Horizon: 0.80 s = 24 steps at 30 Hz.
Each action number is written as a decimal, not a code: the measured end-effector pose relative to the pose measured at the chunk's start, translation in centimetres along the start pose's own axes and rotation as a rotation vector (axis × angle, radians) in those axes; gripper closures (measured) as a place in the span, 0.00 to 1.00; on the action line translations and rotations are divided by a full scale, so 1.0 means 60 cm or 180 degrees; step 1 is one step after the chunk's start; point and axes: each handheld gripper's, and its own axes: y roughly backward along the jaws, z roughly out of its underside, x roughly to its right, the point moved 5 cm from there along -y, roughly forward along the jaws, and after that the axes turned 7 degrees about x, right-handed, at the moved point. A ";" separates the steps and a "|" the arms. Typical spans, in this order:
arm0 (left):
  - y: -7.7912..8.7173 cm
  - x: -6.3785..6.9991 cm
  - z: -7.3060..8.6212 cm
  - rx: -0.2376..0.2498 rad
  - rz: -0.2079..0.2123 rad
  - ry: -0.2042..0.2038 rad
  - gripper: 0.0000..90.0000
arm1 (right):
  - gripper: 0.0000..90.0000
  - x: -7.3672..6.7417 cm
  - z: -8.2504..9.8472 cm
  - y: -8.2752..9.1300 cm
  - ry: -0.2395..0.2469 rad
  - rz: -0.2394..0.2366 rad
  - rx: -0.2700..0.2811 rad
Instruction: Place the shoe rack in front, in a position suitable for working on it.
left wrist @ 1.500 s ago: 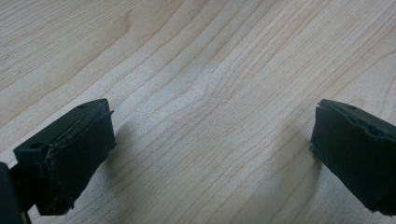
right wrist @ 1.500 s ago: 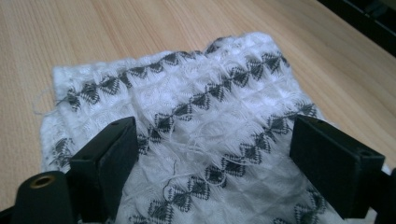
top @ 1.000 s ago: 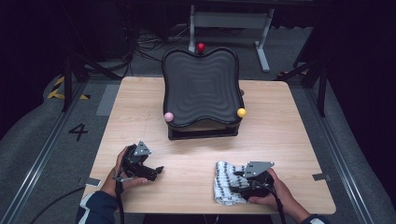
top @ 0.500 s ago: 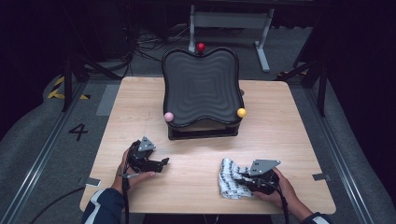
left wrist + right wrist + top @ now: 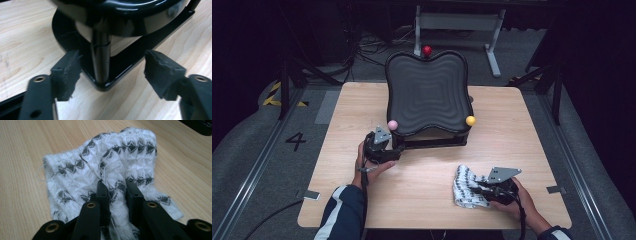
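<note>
- The right gripper [image 5: 479, 192] lay at the near right of the light wooden bench [image 5: 522, 130], its 2 jaws pinching a fold of the white waffle-weave cloth with grey bow-tie marks [image 5: 110, 170].
- That crumpled cloth rested on the bench, just beside the gripper's left.
- The left gripper [image 5: 112, 72] stood at the near left corner of the black wavy-edged tray stand [image 5: 427, 92]; its jaws had just been closing yet remained spread, the stand's black upright post [image 5: 100, 57] between them, untouched.
- A pink ball [image 5: 392, 124], a yellow ball [image 5: 470, 120] and a red ball [image 5: 427, 50] sat at the tray's edges.
</note>
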 end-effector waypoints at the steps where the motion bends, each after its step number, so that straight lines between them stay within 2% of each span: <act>1: -0.002 0.001 -0.002 0.0023 -0.0009 -0.0004 0.38 | 0.85 0.001 0.001 0.001 -0.0003 0.0003 0.0007; 3: -0.005 0.001 -0.004 0.0049 -0.0046 0.0047 0.50 | 0.84 0.003 0.003 0.002 -0.0032 -0.0011 0.0019; 7: -0.005 0.001 -0.005 0.0065 -0.0086 0.0070 0.62 | 0.84 0.007 0.004 0.003 -0.0054 -0.0013 0.0039; 8: -0.003 -0.002 -0.005 0.0074 -0.0074 0.0042 0.62 | 0.84 0.007 0.004 0.003 -0.0049 -0.0013 0.0035; 10: 0.001 -0.002 -0.005 0.0100 -0.0069 0.0099 0.73 | 0.84 0.007 0.004 0.004 -0.0044 -0.0007 0.0034; 11: 0.002 -0.005 -0.005 0.0124 -0.0081 0.0051 0.76 | 0.84 0.008 0.004 0.004 -0.0044 -0.0005 0.0035; 14: 0.004 -0.004 -0.005 0.0152 -0.0023 0.0051 0.82 | 0.84 0.008 0.005 0.004 -0.0046 0.0000 0.0035; 16: 0.006 0.002 -0.005 0.0155 0.0072 0.0053 0.82 | 0.84 0.009 0.005 0.005 -0.0042 0.0006 0.0032; 17: 0.006 0.002 -0.005 0.0155 0.0072 0.0053 0.82 | 0.84 0.009 0.005 0.005 -0.0045 0.0014 0.0029; 18: 0.007 0.005 -0.004 0.0153 0.0105 0.0034 0.82 | 0.84 0.009 0.005 0.005 -0.0045 0.0014 0.0029; 19: 0.010 0.011 -0.003 0.0125 0.0169 -0.0041 0.83 | 0.84 0.009 0.006 0.006 -0.0030 0.0020 0.0028; 20: 0.010 0.011 -0.003 0.0125 0.0169 -0.0041 0.83 | 0.84 0.009 0.006 0.006 -0.0030 0.0020 0.0028; 22: 0.015 0.020 -0.002 0.0094 0.0291 -0.0087 0.82 | 0.85 0.010 0.007 0.007 -0.0010 0.0038 0.0027; 24: 0.018 0.024 -0.002 0.0070 0.0332 -0.0129 0.82 | 0.85 0.011 0.007 0.008 -0.0010 0.0041 0.0028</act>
